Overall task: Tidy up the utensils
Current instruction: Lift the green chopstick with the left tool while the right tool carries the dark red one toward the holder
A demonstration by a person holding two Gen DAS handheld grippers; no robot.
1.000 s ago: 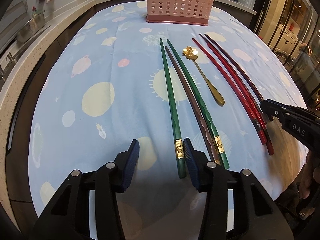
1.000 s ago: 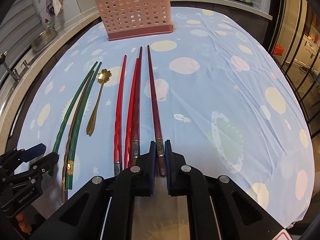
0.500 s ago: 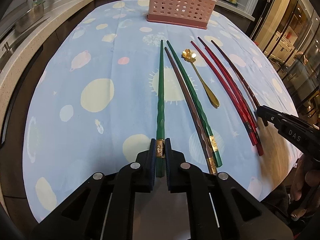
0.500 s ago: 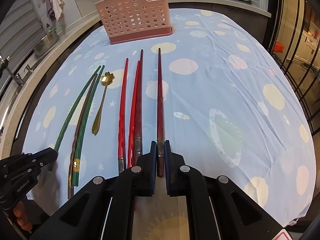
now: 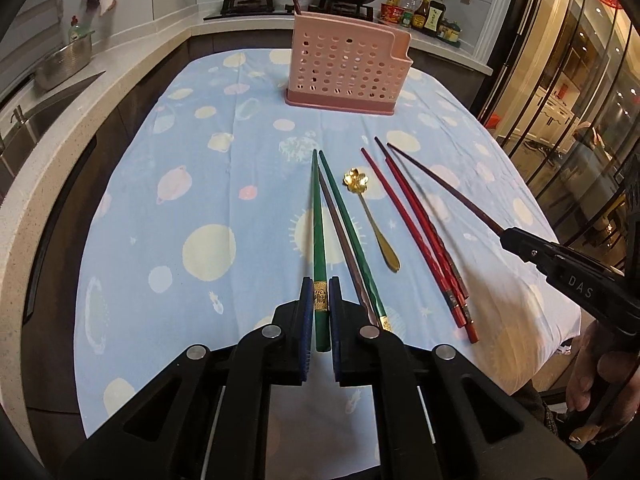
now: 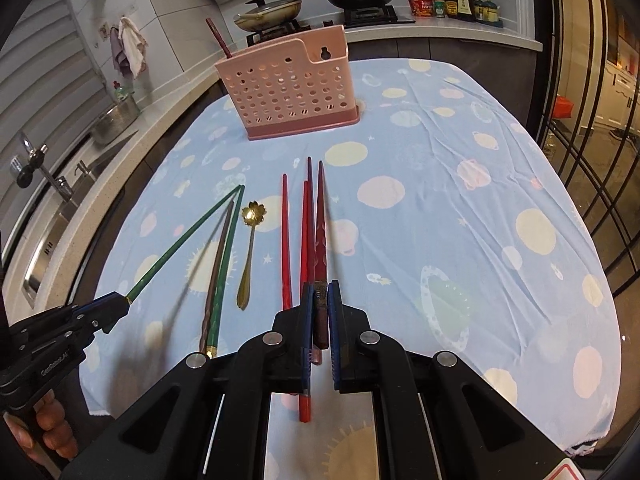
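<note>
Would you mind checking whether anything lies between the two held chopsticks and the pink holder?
Nothing visible does. The left gripper holds a green chopstick, the right gripper a dark red chopstick, and only bare tablecloth lies between their tips and the holder.

Pink holder (image 5: 347, 66), gold spoon (image 5: 372, 218), pale-blue tablecloth (image 5: 200, 184) (cream-and-pink planets).

A pale counter (image 5: 120, 76) is seen curving past a steel sink (image 6: 52, 236); glazed doors (image 5: 580, 92) are lit warmly at the right
</note>
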